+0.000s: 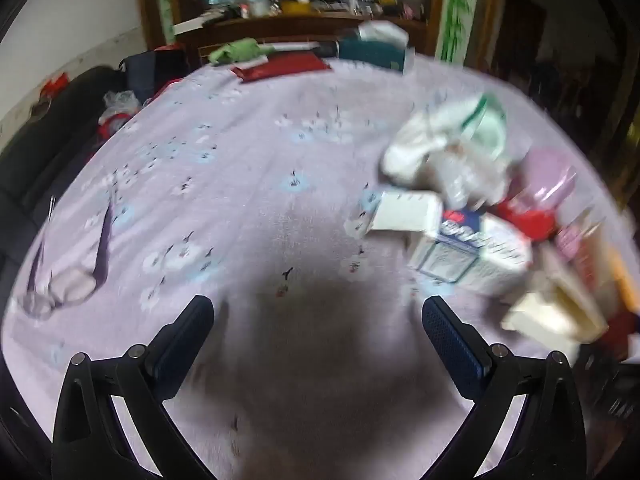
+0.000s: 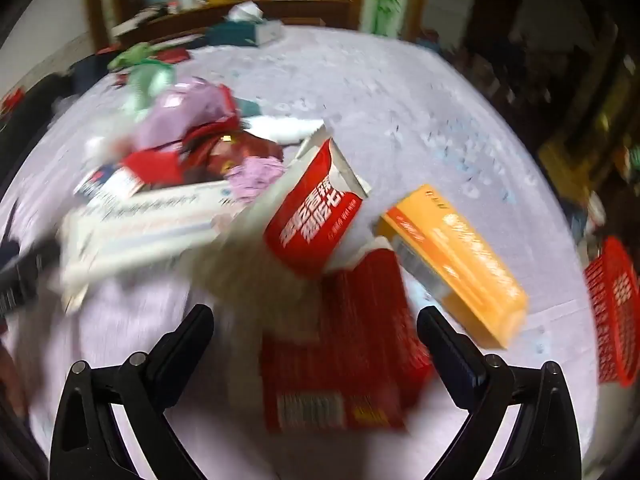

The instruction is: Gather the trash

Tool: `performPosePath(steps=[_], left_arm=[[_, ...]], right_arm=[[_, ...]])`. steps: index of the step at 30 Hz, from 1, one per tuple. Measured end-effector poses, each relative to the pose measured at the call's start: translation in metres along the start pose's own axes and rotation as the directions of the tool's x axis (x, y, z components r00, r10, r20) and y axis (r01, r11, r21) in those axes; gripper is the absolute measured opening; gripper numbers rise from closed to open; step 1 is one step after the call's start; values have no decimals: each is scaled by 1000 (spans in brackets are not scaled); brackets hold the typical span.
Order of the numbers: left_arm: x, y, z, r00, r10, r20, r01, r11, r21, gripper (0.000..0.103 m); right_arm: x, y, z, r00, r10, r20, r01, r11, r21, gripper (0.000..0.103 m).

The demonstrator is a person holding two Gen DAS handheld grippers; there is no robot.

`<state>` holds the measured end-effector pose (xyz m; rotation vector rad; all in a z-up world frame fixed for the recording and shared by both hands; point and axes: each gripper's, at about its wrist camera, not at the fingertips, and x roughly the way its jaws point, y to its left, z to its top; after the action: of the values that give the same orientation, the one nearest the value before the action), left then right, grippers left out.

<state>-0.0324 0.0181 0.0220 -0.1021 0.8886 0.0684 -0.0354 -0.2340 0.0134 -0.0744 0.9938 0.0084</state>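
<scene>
Left on the lilac cloth-covered surface (image 1: 240, 160): thin-framed eyeglasses (image 1: 60, 292), well apart from the rest. Right: crumpled white plastic bag (image 1: 440, 140) at the back, small white cardboard box (image 1: 404, 212) before it, blue-and-white carton (image 1: 468, 248) just right of that box. Along the far edge: teal tissue box (image 1: 372, 52), flat red packet (image 1: 284, 66) to its left, green folded cloth (image 1: 236, 50) behind the packet.

In the right wrist view: flat red cardboard box (image 2: 336, 340) nearest, open red-and-white carton (image 2: 316, 216) behind it, long orange box (image 2: 456, 264) to the right, long white box (image 2: 152, 220) to the left, red mesh basket (image 2: 612, 316) farthest right, by the edge.
</scene>
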Motion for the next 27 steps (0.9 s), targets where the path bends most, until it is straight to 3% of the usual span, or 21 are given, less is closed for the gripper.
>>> performPosePath(steps=[5, 7, 10, 12, 14, 19, 27], left_arm=[[-52, -14, -23, 984, 17, 175, -9, 999, -42, 103], [-77, -24, -41, 967, 5, 255, 6, 999, -43, 103], [-102, -37, -65, 952, -48, 302, 60, 998, -31, 103], [-114, -50, -83, 946, -74, 317, 83, 996, -14, 103], [-125, -62, -99, 940, -114, 320, 112, 993, 24, 103], [-139, -89, -119, 940, -178, 291, 141, 980, 143, 103], [-158, -105, -143, 936, -222, 272, 176, 967, 185, 103]], right_arm=[[-55, -19, -32, 988, 57, 144, -48, 997, -61, 103], [-78, -33, -39, 973, 27, 229, -18, 999, -41, 103], [-100, -53, -52, 954, -19, 298, 11, 1000, 29, 103], [-103, -70, -57, 957, -7, 289, -14, 997, 71, 101], [-105, -79, -65, 960, -6, 280, -22, 995, 96, 91], [-111, -92, -92, 955, -3, 297, -43, 988, 151, 91], [-129, -95, -108, 941, -12, 339, -37, 990, 136, 87]])
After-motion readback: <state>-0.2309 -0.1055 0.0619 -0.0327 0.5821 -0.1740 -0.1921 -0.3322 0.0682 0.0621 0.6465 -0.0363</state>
